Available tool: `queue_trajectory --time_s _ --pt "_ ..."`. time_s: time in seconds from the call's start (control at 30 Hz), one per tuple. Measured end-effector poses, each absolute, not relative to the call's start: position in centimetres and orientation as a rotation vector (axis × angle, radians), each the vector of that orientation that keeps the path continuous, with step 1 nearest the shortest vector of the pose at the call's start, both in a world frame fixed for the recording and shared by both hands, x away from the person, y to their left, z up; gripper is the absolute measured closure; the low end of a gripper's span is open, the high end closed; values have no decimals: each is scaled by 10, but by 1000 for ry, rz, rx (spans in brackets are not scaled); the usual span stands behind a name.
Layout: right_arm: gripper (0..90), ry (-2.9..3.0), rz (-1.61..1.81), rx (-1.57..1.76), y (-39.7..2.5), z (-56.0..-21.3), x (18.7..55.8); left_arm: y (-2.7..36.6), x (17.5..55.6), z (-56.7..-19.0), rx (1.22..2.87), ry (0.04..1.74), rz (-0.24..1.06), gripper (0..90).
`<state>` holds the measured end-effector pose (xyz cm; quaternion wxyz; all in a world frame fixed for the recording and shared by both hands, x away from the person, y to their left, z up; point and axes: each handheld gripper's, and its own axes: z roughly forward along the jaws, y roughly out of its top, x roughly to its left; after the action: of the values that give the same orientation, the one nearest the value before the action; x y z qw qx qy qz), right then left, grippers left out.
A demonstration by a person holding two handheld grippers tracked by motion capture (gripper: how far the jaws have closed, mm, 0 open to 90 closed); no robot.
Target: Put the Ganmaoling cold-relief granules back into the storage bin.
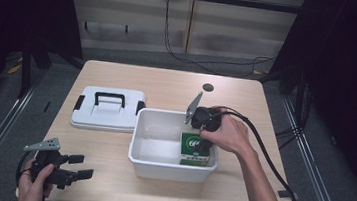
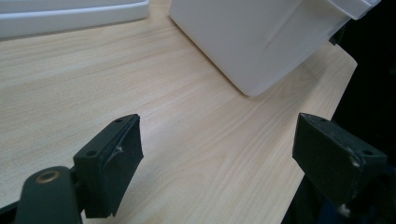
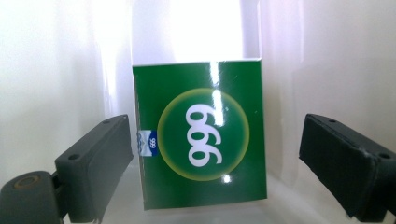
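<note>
Right claw (image 3: 215,163): mine, lowered into the white plastic storage bin (image 1: 137,149), jaws spread wide with a gap either side of the glossy green cardboard box marked "999" (image 3: 201,135); nothing grasped. Left claw (image 1: 69,169): mine, released, jaws apart, resting low over the pale wood-grain desk (image 2: 163,107) near its front left corner.

Item: green box. Location: inside the bin, at its front right corner, standing on the bin floor. Shape: rectangular carton, flat faces, crisp edges. Surface: shiny printed card that throws highlights, so I judge it somewhat slippery. Likely light and thin-walled; it would dent under a hard squeeze. Best hold: the two opposite narrow sides, around mid-height, pads flat on the card, modest pressure.

Item: bin. Smooth, stiff, translucent-white walls, rounded corners, rolled rim.

Item: white plastic lid with black handle and side clips (image 1: 108,107). Lies flat on the desk just left of the bin.
</note>
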<state>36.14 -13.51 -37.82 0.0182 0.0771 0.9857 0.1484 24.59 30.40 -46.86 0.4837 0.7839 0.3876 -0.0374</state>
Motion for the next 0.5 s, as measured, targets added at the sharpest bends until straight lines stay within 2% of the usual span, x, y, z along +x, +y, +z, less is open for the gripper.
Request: queue_trajectory --time_s 0.27,0.5 --pt "100 2998 576 273 -146 -371 356 304 246 -469 1910 943 -93 160" --pt "117 2888 847 338 -165 -365 351 304 246 -469 1903 949 -90 160"
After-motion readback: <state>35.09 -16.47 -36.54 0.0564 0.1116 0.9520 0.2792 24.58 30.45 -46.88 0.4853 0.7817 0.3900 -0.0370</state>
